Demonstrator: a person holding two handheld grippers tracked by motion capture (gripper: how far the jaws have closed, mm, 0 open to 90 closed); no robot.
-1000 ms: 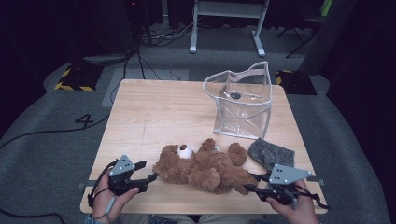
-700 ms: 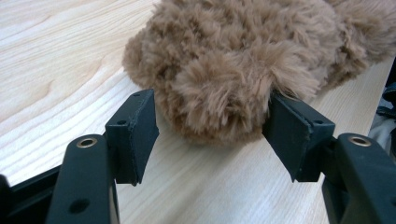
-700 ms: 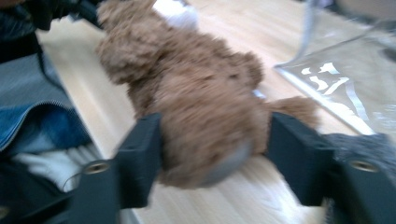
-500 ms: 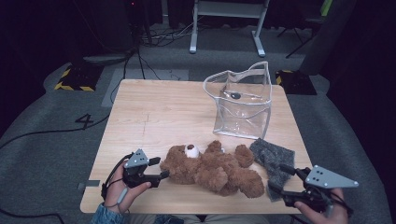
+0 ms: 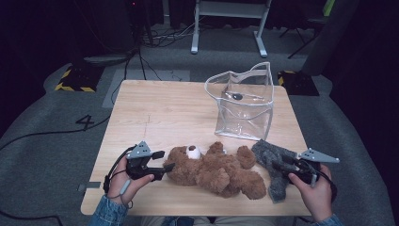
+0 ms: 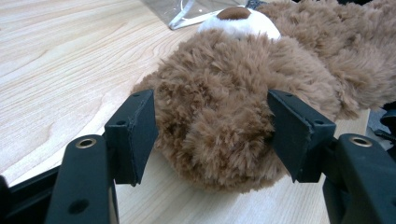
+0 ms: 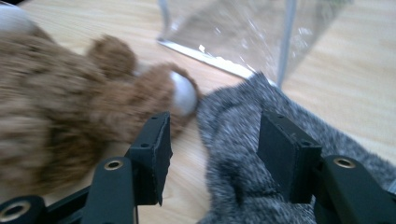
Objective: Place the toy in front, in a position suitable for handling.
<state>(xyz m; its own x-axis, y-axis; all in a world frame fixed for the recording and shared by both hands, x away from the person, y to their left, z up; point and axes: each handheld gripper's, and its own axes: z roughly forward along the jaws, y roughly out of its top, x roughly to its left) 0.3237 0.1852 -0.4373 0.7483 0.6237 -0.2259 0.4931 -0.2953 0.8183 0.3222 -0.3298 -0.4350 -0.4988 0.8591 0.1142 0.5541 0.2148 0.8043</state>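
Right tongs back in over the near end of the grey fuzzy cloth after swinging out past the right edge of the surface half a second ago; jaws just been narrowing from a wide spread, now part-open astride a fold of the cloth, pads not yet pressing. Left tongs open around the head of the brown teddy bear, lying on its back near the front edge, bear shifted slightly right since a second ago. Likely reading: cloth pickup next, the clear plastic bag standing just beyond as probable destination.
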